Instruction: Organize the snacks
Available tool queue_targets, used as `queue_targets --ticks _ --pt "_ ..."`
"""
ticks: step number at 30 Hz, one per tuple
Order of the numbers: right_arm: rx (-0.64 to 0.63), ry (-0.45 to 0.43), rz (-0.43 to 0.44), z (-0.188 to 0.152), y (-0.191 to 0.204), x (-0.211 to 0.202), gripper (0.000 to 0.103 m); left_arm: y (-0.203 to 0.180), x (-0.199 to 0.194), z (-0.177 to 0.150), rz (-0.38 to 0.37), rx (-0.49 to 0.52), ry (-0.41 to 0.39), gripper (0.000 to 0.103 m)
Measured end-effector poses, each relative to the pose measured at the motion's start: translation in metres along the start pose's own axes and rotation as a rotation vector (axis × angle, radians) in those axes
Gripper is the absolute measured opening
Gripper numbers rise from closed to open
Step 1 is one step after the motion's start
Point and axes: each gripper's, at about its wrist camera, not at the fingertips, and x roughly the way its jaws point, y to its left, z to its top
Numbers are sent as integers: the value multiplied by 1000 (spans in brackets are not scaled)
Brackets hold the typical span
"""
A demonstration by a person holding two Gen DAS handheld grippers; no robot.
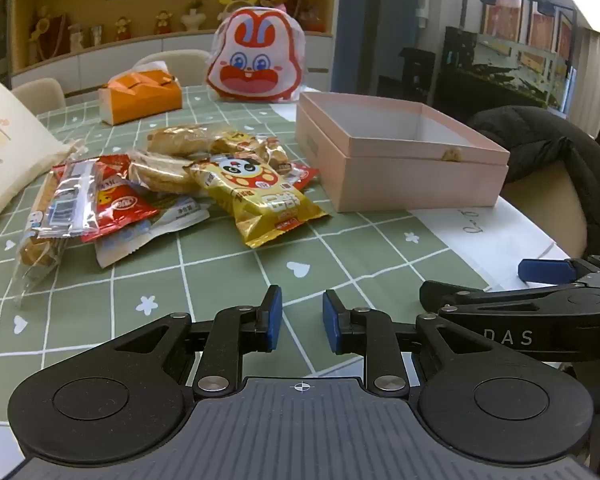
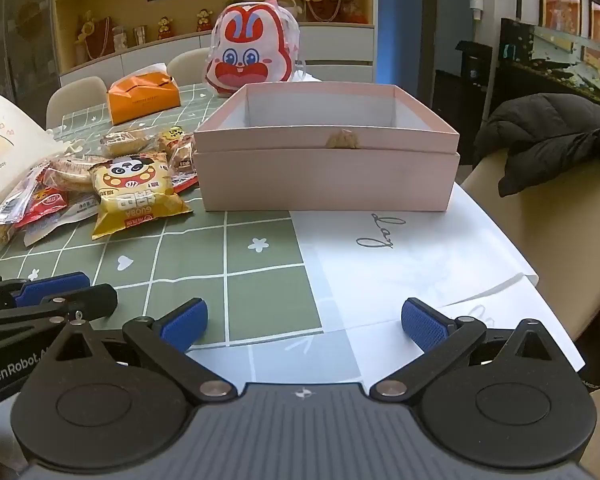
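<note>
A pile of snack packets point(image 1: 164, 184) lies on the green checked tablecloth, with a yellow panda packet point(image 1: 256, 196) at its front; the packet also shows in the right wrist view point(image 2: 134, 194). An open, empty pink box point(image 1: 396, 160) stands to the right of the pile and straight ahead in the right wrist view point(image 2: 328, 168). My left gripper point(image 1: 302, 320) is empty, its jaws a narrow gap apart, low over the cloth in front of the pile. My right gripper point(image 2: 304, 322) is wide open and empty in front of the box.
An orange tissue box point(image 1: 140, 98) and a rabbit-face bag point(image 1: 256, 62) stand at the back of the table. A white paper bag point(image 1: 4, 152) lies at the left. A white sheet point(image 2: 412, 264) lies under the box. A chair with a black jacket point(image 2: 556, 148) stands at the right.
</note>
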Motion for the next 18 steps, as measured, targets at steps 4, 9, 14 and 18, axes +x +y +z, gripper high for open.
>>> queue_targets --ticks 4,9,14,18 --pt "4 -25 5 -1 -2 -1 103 0 0 0 0 0 0 26" --pt "-6 -15 -3 -1 1 0 103 0 0 0 0 0 1 26" --pt "-8 -7 -7 -1 2 0 103 0 0 0 -1 -1 1 27" --pt "-8 -7 -7 -1 2 0 103 0 0 0 -1 -1 1 27"
